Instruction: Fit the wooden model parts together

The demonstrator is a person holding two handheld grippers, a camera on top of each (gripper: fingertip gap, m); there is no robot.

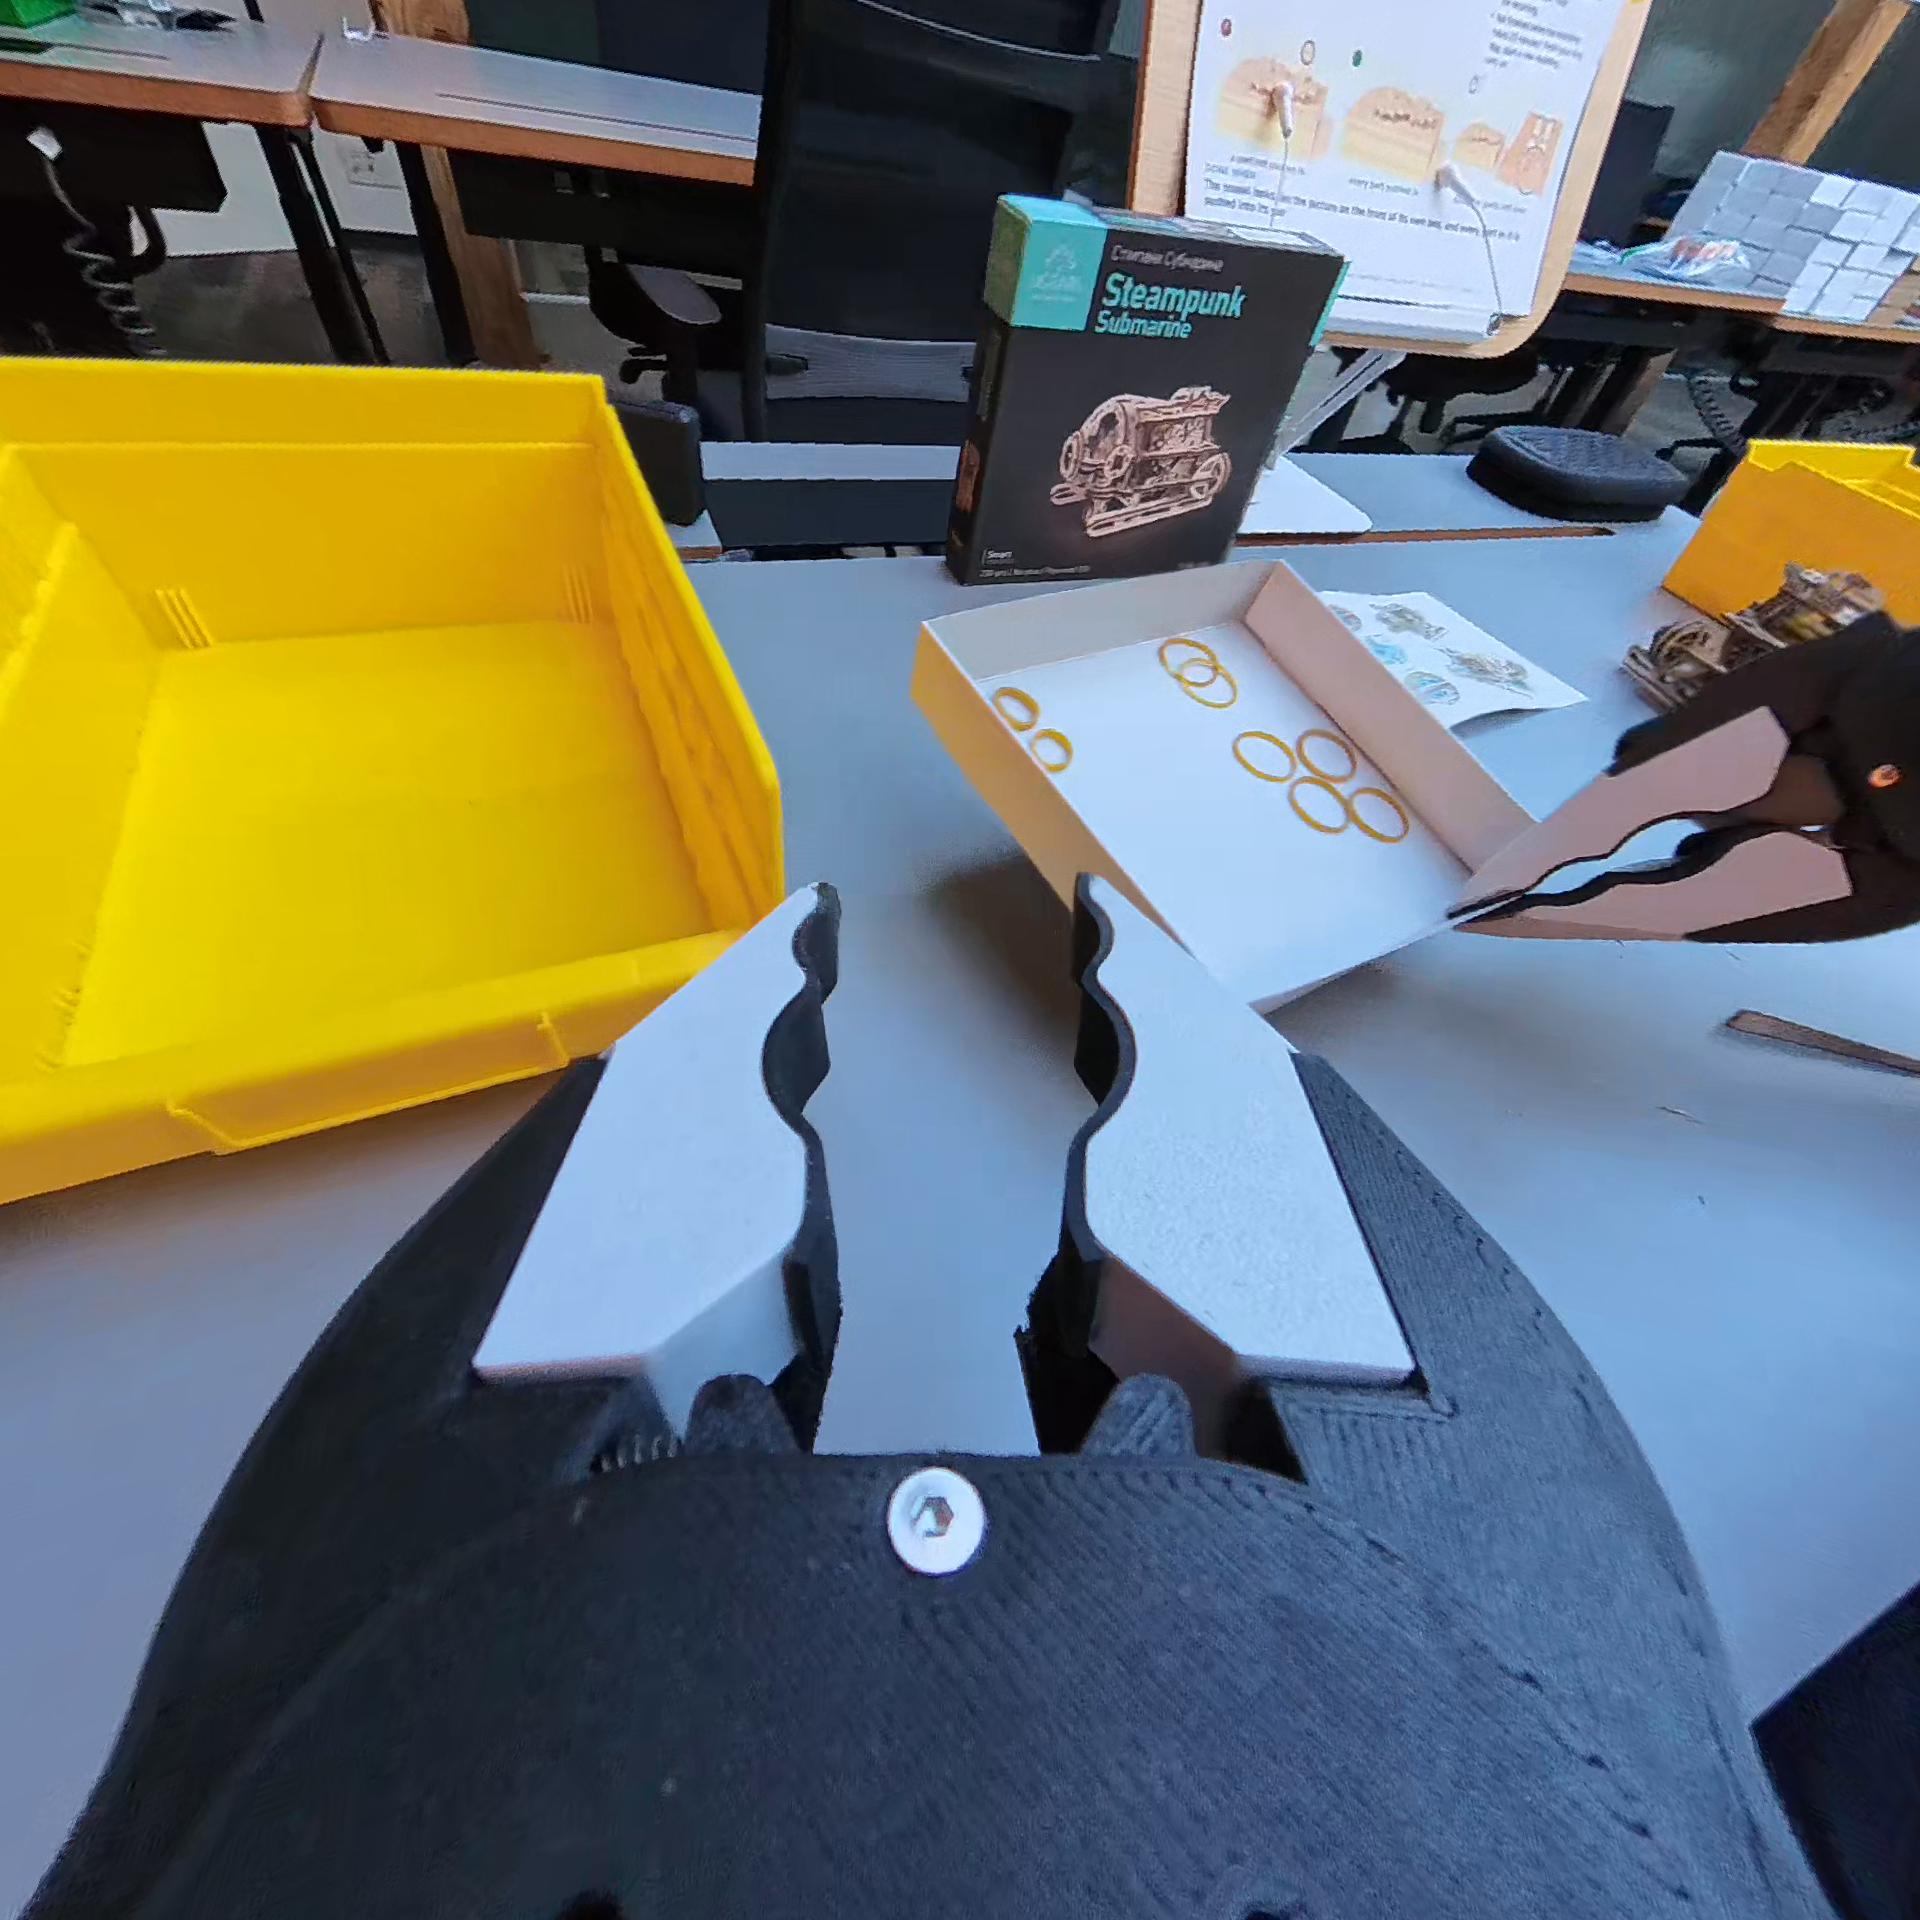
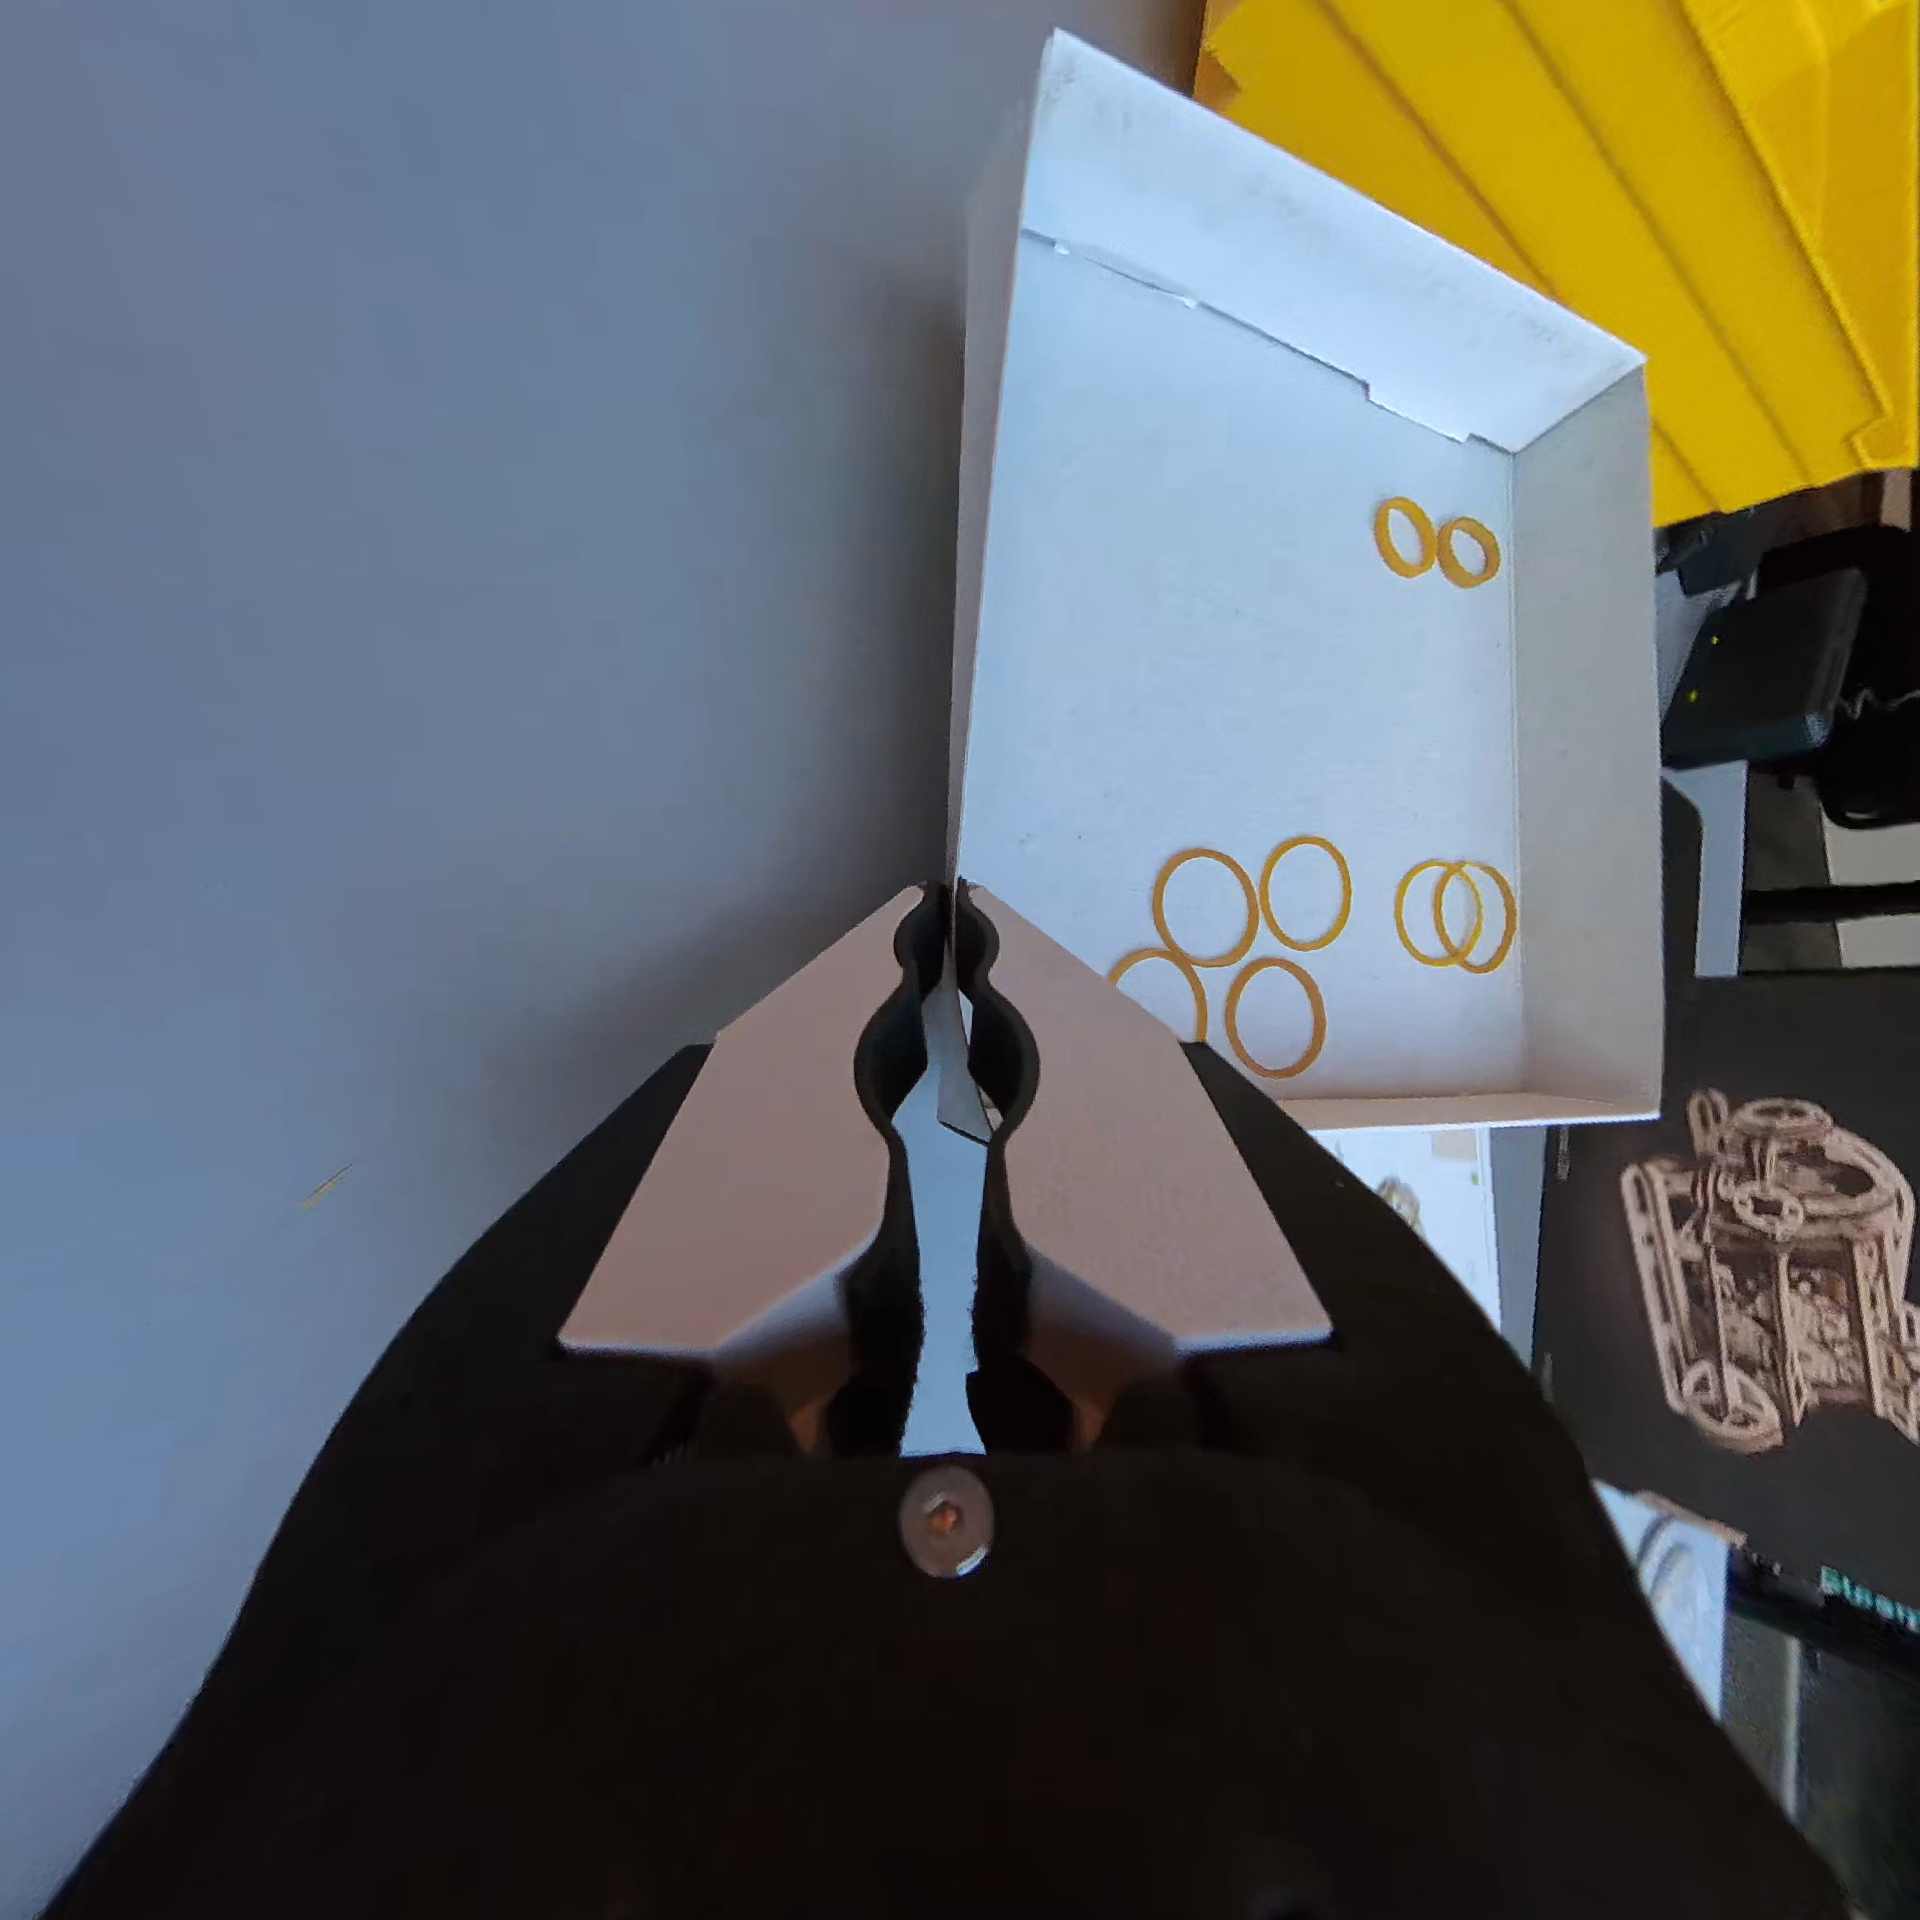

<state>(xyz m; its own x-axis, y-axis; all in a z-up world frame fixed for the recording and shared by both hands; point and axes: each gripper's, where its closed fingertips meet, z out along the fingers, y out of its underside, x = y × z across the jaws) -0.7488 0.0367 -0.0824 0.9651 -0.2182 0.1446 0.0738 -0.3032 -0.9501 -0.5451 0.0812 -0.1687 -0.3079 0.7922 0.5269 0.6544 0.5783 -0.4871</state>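
Observation:
A shallow white cardboard tray point(image 1: 1091, 821) point(image 2: 1195, 343) lies on the grey table with several yellow rubber bands point(image 1: 1320, 779) point(image 2: 1247, 935) in it. My right gripper point(image 2: 951, 894) is shut on the tray's near wall at a corner; it also shows in the left wrist view point(image 1: 1475, 909), lifting that side so the tray tilts. My left gripper point(image 1: 956, 904) is open and empty, just above the table, close to the tray's front-left edge. A partly built wooden model point(image 1: 1745, 634) sits at the far right.
A large empty yellow bin point(image 1: 343, 769) stands left of my left gripper. The dark model box point(image 1: 1132, 405) stands upright behind the tray; it also shows in the right wrist view point(image 2: 1745, 1278). A printed sheet point(image 1: 1455, 655), a second yellow bin point(image 1: 1808, 530) and a thin wooden strip point(image 1: 1818, 1039) are at right. Some 25 centimeters of space lies between my two pairs of fingers.

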